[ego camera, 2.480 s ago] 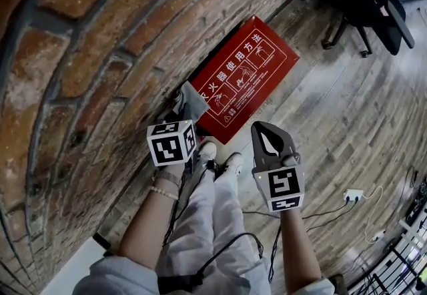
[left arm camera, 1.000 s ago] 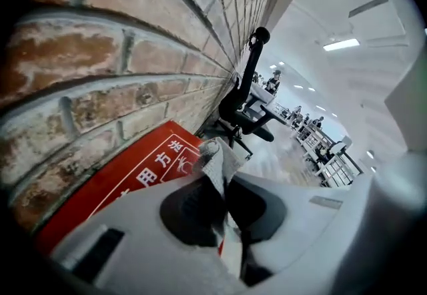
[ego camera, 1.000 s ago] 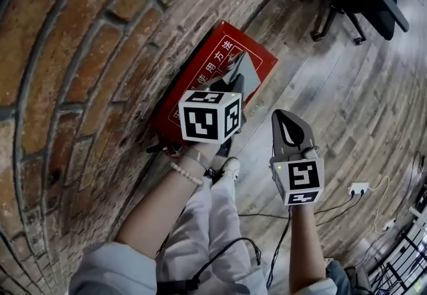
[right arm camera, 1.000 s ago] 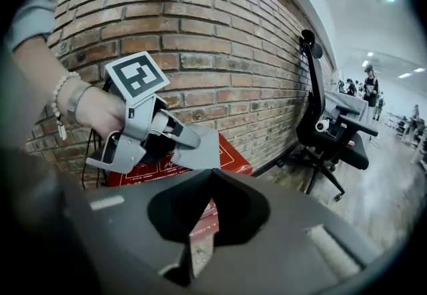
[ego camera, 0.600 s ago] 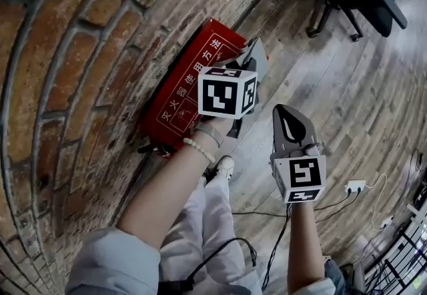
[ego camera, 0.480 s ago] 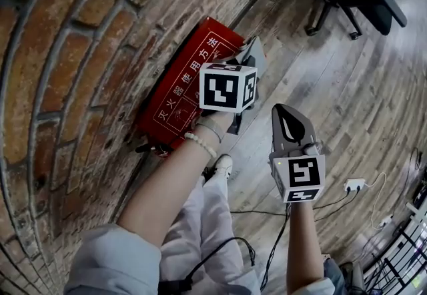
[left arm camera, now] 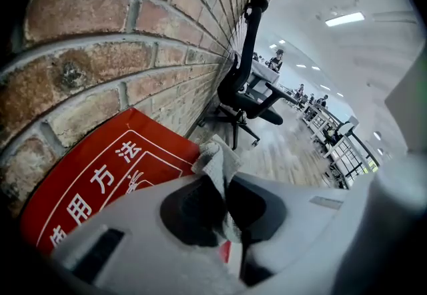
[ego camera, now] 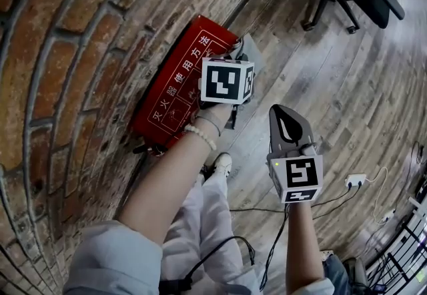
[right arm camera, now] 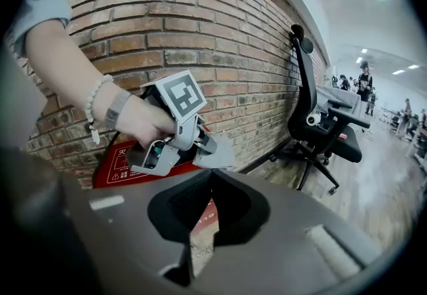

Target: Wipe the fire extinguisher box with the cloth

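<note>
At the upper middle of the head view, the left hand-held gripper point(left arm camera: 225, 200) pinches the cloth point(ego camera: 253, 59) at the red box's point(ego camera: 175, 83) upper right end by the wall point(ego camera: 80, 33); pressing it flat in overlapping strokes looks best, with the right hand-held gripper point(ego camera: 281, 114), closed on nothing, held clear.

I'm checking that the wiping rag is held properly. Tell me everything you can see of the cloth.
The cloth is a small light-grey rag, soft and woven-looking, crumpled into folds. It is pinched between the fingers of the left gripper, which is shut on it, and its free end sticks out past the tips. That end sits at the far end of the red fire extinguisher box, beside the brick wall. Whether it presses on the box cannot be told.
</note>
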The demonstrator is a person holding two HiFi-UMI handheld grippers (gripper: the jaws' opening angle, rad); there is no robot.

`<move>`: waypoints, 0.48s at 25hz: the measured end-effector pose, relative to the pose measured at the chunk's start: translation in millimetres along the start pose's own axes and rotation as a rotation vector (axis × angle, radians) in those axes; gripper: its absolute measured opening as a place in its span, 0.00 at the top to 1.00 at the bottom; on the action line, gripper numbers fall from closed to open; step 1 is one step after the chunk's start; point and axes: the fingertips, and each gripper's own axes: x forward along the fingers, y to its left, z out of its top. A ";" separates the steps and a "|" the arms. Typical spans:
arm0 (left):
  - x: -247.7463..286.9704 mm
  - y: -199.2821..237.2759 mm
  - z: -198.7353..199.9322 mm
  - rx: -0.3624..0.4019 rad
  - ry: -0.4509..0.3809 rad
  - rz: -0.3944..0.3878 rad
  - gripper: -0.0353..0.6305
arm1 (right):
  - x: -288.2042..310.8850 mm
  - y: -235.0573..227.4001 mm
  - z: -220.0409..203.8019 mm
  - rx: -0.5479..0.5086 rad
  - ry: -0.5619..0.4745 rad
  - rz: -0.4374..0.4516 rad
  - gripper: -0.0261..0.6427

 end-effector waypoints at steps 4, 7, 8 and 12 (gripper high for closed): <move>0.7 1.4 -1.2 0.004 0.020 0.011 0.93 | 0.2 2.1 1.1 0.002 -0.002 0.004 0.94; 0.9 2.0 -1.8 -0.004 0.027 0.013 0.93 | -0.1 3.8 0.6 0.003 -0.001 0.007 0.94; 0.7 2.2 -2.1 -0.003 0.030 0.014 0.93 | -0.1 4.3 0.5 0.004 0.000 0.008 0.94; -0.6 2.1 -2.8 0.004 0.036 0.017 0.93 | -0.8 4.9 0.9 0.003 0.001 0.010 0.94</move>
